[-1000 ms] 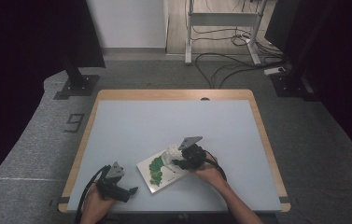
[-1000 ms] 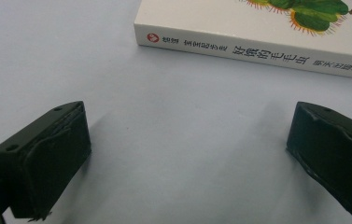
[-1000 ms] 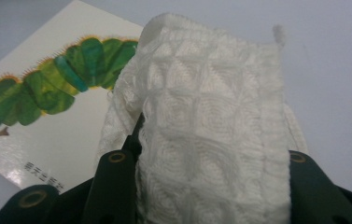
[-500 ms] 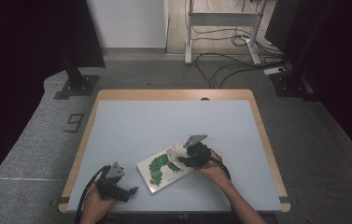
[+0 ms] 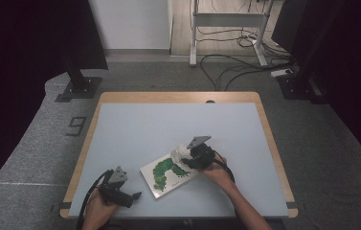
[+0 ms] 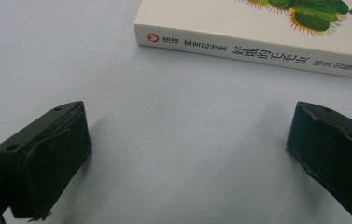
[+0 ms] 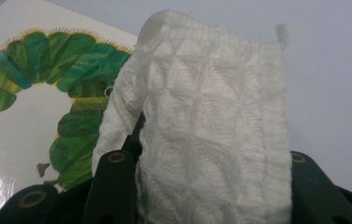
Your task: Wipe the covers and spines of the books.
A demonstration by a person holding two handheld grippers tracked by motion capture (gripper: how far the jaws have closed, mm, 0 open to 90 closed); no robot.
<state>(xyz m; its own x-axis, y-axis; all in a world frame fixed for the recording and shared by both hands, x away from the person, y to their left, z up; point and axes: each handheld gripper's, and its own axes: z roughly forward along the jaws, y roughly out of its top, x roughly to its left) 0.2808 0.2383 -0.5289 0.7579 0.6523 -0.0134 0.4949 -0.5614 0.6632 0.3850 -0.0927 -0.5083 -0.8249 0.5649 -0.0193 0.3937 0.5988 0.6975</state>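
Note:
A white book [image 5: 168,172] with a green caterpillar on its cover lies flat near the table's front edge. Its spine with printed characters [image 6: 253,49] faces my left gripper [image 6: 187,158], which is open just short of the book, resting low on the table at the front left [image 5: 120,191]. My right gripper [image 5: 187,155] is shut on a white textured cloth [image 7: 211,135], held over the book's far right corner. The cloth [image 5: 182,152] hangs in front of the jaws and hides their tips. The caterpillar picture [image 7: 38,84] lies to the cloth's left.
The pale blue table [image 5: 168,124] has a wooden rim. Beyond its far edge are a stand base [image 5: 77,88], a desk frame [image 5: 226,28] and cables [image 5: 245,62] on the grey floor.
My right gripper has drawn the cloth rightward and a little away across the book, so more of the cover shows. The left gripper has stayed where it was.

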